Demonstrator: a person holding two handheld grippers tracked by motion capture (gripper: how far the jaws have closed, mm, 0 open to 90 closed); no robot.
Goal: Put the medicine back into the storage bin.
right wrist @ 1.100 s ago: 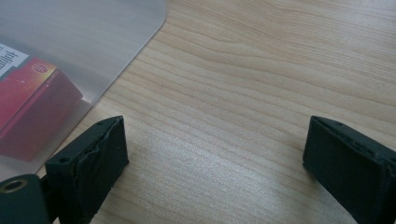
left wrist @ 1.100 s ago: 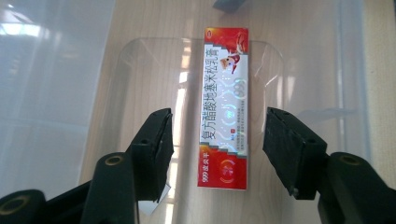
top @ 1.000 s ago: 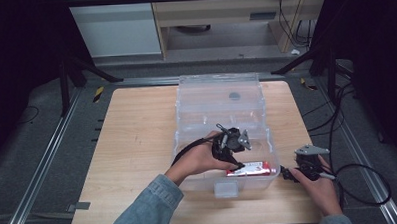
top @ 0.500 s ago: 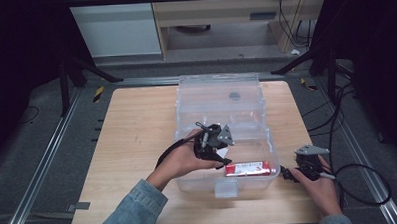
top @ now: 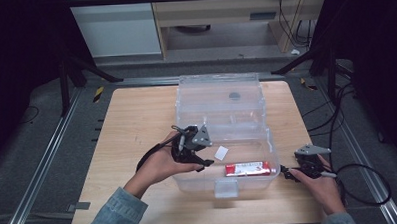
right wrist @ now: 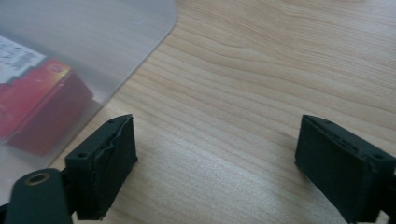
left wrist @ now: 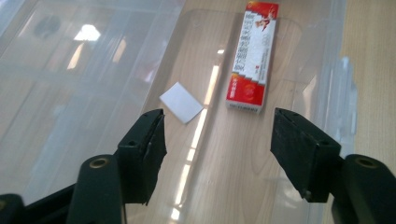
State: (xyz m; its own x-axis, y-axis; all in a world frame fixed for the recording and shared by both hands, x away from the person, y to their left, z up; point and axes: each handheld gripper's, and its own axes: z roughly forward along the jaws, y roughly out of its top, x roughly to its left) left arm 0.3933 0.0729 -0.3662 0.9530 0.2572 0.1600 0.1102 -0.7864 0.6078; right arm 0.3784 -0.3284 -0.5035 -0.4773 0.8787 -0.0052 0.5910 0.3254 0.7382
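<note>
A red-and-white carton lies flat at the near right of a clear plastic bin, with a small white slip to its left. My left gripper hangs over the bin's left side. Its jaws have just been opening and nothing is between them. In the left gripper view the carton and slip lie ahead of the open left gripper. My right gripper rests low on the table just right of the bin. Its jaws have just been closing a little, and the right gripper stands open over bare wood, with the carton visible through the bin wall.
The bin's clear lid lies open behind it toward the table's far edge. Light wooden table spreads to the left of the bin. Cables trail off the right side, and a cabinet stands beyond the table.
My left gripper has drawn back to the left, from above the carton toward the bin's left wall. The carton stays where it lay. The right hand has not moved.
</note>
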